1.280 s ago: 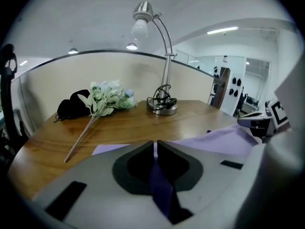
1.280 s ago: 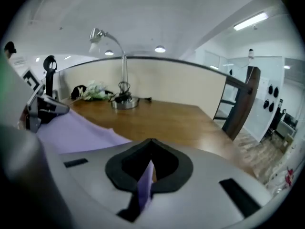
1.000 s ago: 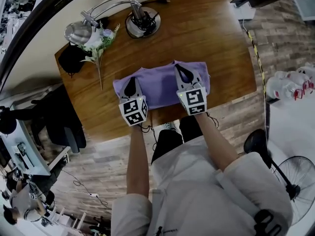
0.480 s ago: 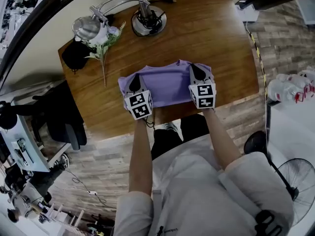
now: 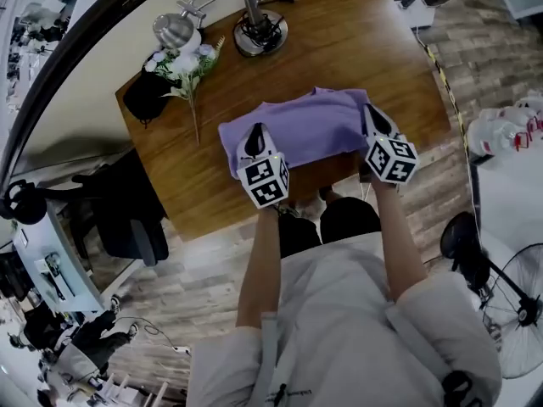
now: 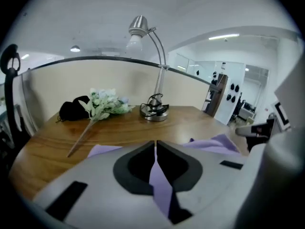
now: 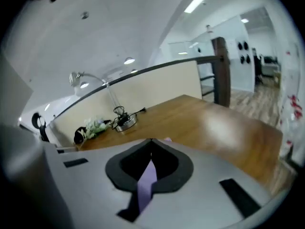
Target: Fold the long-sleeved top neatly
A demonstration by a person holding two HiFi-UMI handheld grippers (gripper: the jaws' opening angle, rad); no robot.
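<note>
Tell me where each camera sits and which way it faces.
Head view: on the person's head, steeply down at the wooden table and purple top; forearms, torso, left gripper and right gripper show.
Left gripper view: rides the left gripper, faces across the table toward the desk lamp; its jaws pinch the top.
Right gripper view: rides the right gripper, faces across too; jaws pinch the top.
Both gripper views share desk lamp and flowers.

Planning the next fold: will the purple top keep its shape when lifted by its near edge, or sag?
Probably sags: the purple top lies thin and flat. Likely light: the left gripper and right gripper pinch it into narrow strips.
</note>
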